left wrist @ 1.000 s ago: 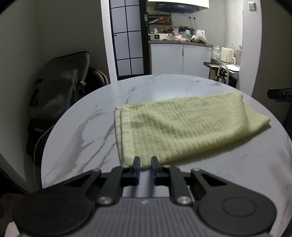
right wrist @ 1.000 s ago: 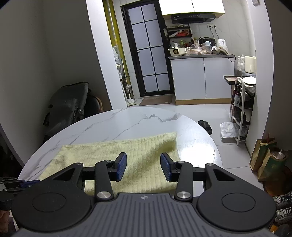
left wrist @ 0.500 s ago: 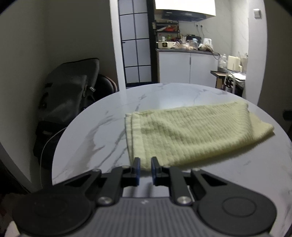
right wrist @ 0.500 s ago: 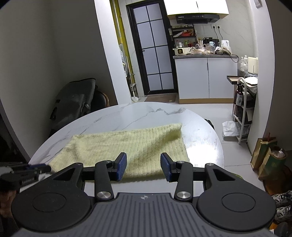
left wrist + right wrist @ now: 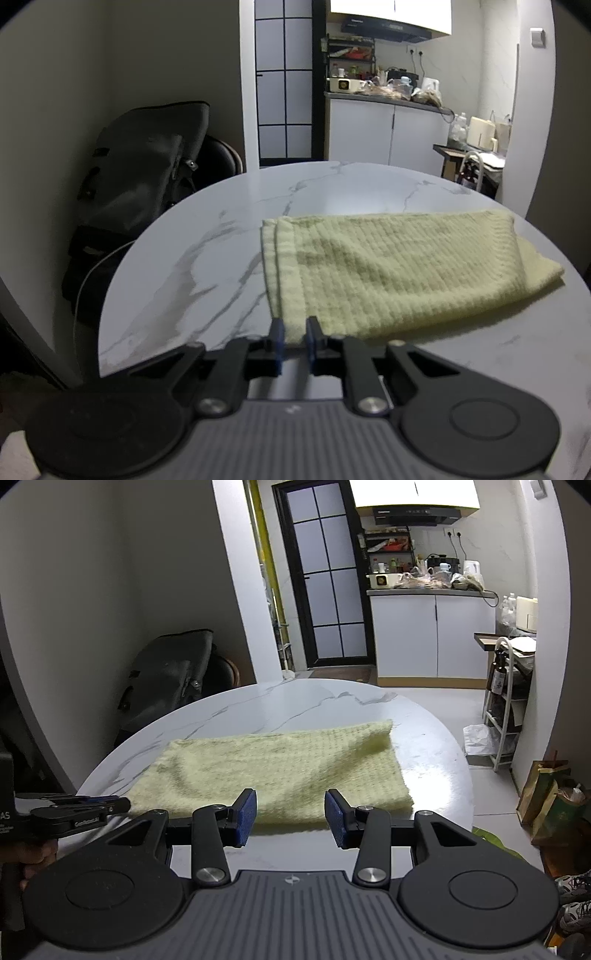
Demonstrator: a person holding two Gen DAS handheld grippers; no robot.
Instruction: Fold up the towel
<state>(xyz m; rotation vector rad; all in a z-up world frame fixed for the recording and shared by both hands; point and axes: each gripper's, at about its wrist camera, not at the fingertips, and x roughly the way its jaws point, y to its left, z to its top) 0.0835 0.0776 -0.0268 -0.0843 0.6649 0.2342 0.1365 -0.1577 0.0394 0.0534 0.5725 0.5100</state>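
Note:
A pale green towel (image 5: pixel 388 269) lies folded in a long strip on the round marble table (image 5: pixel 207 266). My left gripper (image 5: pixel 293 332) is closing on the towel's near left corner, and its blue pads pinch the cloth. The right wrist view shows the same towel (image 5: pixel 280 764), with the left gripper (image 5: pixel 122 805) at its left near corner. My right gripper (image 5: pixel 290 812) stands open just in front of the towel's near edge, right of the middle. Nothing is between its pads. The towel's far right corner is slightly curled up.
A dark bag (image 5: pixel 144 177) sits on a chair past the table's left edge. Beyond the table are a glass door and white kitchen cabinets (image 5: pixel 432 635). A wire rack (image 5: pixel 506 701) and paper bags (image 5: pixel 546 801) stand on the floor to the right.
My left jaws have narrowed onto the towel's corner, and that gripper has rolled slightly. My right gripper has drawn back, so the towel's near edge now lies at its fingertips.

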